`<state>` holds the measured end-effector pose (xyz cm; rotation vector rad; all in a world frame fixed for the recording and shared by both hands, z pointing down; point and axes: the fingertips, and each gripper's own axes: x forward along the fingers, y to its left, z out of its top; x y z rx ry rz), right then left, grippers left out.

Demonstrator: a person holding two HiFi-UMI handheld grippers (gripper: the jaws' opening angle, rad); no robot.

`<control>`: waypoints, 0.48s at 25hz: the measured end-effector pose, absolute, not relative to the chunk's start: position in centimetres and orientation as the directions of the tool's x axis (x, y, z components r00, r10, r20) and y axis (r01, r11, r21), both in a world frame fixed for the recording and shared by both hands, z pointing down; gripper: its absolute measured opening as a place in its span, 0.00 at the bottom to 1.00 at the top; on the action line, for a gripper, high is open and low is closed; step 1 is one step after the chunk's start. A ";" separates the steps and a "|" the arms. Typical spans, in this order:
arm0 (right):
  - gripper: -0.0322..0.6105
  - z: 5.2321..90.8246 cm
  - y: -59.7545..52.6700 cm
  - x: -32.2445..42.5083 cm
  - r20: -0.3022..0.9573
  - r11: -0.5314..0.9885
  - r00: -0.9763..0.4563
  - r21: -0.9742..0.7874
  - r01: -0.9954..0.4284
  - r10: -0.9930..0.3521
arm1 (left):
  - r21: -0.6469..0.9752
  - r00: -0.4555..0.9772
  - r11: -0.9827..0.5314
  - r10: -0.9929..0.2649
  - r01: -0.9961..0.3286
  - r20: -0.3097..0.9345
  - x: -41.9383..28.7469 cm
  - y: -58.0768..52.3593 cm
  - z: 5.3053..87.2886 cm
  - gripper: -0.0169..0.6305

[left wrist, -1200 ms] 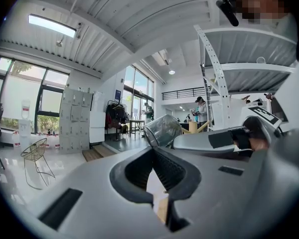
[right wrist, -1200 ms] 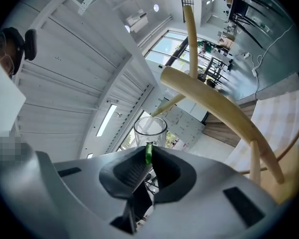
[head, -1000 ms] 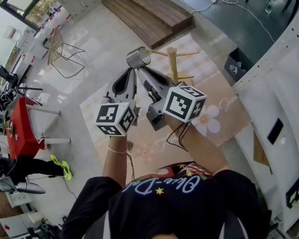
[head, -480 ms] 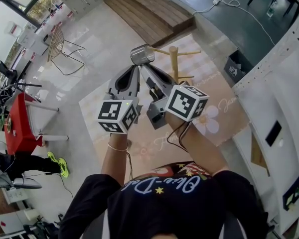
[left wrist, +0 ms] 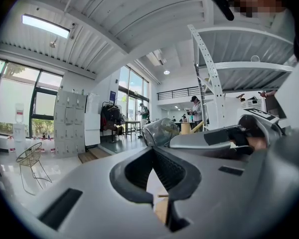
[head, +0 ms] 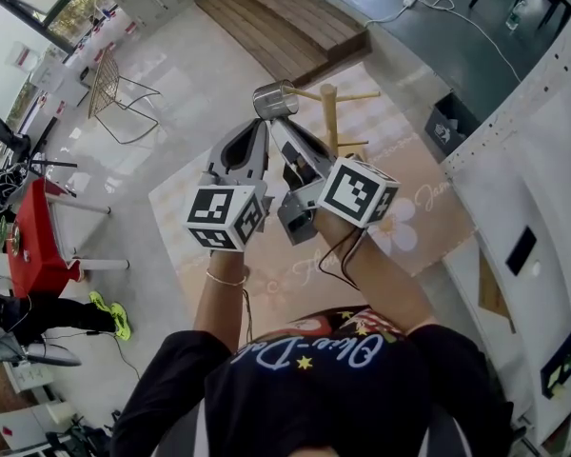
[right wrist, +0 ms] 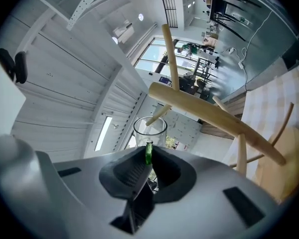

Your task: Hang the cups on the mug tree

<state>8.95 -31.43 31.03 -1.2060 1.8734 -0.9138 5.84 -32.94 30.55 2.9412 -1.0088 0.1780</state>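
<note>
Head view: clear glass cup with green handle (head: 274,100) tipped sideways at far-left peg tip of pale wooden mug tree (head: 333,122). Open floor (head: 171,112) left, white shelving (head: 542,141) crowds right.

Left gripper view: left gripper (left wrist: 152,151) pinched together, empty, just beside cup.

Right gripper view: right gripper (right wrist: 148,158) clamped on handle. Cup's long axis points away along jaws, peg tip at rim.

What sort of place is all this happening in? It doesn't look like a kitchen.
Probably a big open workshop or office hall, not a home: tall windows, a bank of grey lockers, a railed mezzanine and white metal racking.
</note>
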 end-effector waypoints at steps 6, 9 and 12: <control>0.13 31.0 -31.3 9.3 -0.212 0.314 -0.289 -0.872 -0.375 -0.934 | -0.009 0.786 -0.791 -0.608 -0.611 0.112 6.2 -32.8 30.5 0.04; 0.13 31.1 -31.3 9.3 -0.214 0.308 -0.281 -0.882 -0.357 -0.936 | -0.004 0.786 -0.792 -0.608 -0.611 0.113 6.2 -32.8 30.6 0.04; 0.13 31.1 -31.3 9.3 -0.217 0.305 -0.274 -0.891 -0.338 -0.937 | -0.001 0.786 -0.791 -0.608 -0.612 0.109 6.2 -32.8 30.4 0.04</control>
